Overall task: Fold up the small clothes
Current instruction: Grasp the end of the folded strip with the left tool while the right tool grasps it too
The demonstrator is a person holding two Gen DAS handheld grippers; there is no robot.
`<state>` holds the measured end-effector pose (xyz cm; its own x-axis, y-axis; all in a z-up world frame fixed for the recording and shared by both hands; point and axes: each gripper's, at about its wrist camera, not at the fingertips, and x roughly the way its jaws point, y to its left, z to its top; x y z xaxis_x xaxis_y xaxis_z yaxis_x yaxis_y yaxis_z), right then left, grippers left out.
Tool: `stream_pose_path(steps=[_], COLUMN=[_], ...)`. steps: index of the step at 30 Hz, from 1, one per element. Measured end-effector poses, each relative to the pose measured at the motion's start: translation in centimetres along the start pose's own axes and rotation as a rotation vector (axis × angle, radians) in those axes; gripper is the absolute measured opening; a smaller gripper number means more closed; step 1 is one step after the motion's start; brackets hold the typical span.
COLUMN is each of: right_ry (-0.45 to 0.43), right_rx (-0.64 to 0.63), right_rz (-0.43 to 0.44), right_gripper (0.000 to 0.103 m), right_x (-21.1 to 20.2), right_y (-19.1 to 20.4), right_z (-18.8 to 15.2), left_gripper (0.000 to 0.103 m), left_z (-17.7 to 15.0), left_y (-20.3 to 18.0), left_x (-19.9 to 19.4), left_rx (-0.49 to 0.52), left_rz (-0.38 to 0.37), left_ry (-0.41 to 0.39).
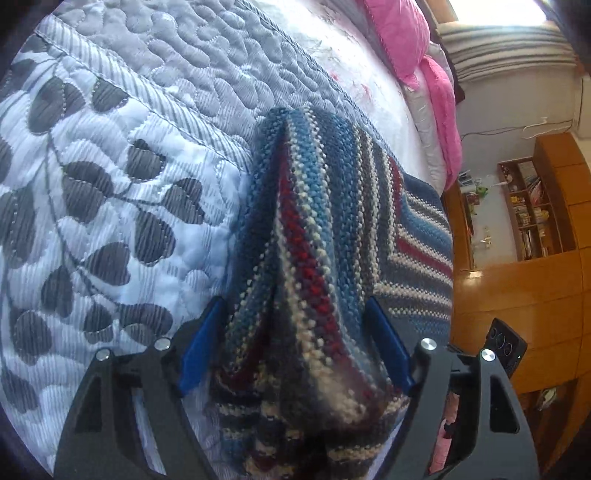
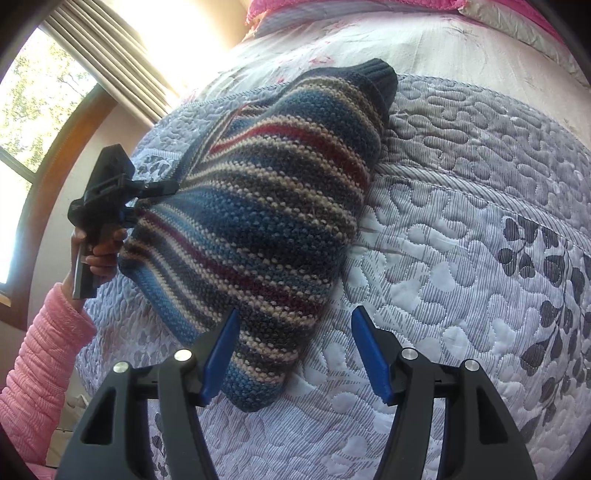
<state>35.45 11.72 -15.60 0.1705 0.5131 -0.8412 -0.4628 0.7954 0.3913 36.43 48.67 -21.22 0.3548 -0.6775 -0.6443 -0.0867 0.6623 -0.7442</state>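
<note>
Likely to go wrong first: a slip — striped knit sweater [image 2: 266,206] lifted partly off the quilted bedspread [image 2: 480,229], bunched thick between the blue pads of the left gripper [image 1: 295,354], clamped on that gather; a sharp pull could drag the knit free or spoil the fold; right gripper [image 2: 291,350] spread wide, gripping nothing, lower hem edge just between its fingers, so no second hold; long axis from hem near the right gripper up to the dark ribbed cuff [image 2: 376,79], pointing toward the pink pillows [image 1: 402,33]
</note>
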Motion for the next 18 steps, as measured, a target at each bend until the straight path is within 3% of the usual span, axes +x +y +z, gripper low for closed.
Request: stream_pose_path(steps=[7, 12, 18], right_ry=[-0.027, -0.073, -0.061], right_rx=[0.043, 0.137, 0.226], right_rz=[0.069, 0.156, 0.231], right_gripper=[0.068, 0.082, 0.083], right_x=[-0.4, -0.9, 1.1], right_y=[-1.1, -2.6, -4.1], right_z=[1.0, 2.6, 4.8], left_gripper=[0.078, 0.079, 0.087], left_z=[-0.1, 0.1, 1.0], left_y=[-1.3, -0.2, -1.3], left_x=[2.1, 2.4, 4.0], left_rx=[0.042, 0.001, 0.031], left_rz=[-0.112, -0.181, -0.148], left_ry=[0.042, 0.055, 0.108])
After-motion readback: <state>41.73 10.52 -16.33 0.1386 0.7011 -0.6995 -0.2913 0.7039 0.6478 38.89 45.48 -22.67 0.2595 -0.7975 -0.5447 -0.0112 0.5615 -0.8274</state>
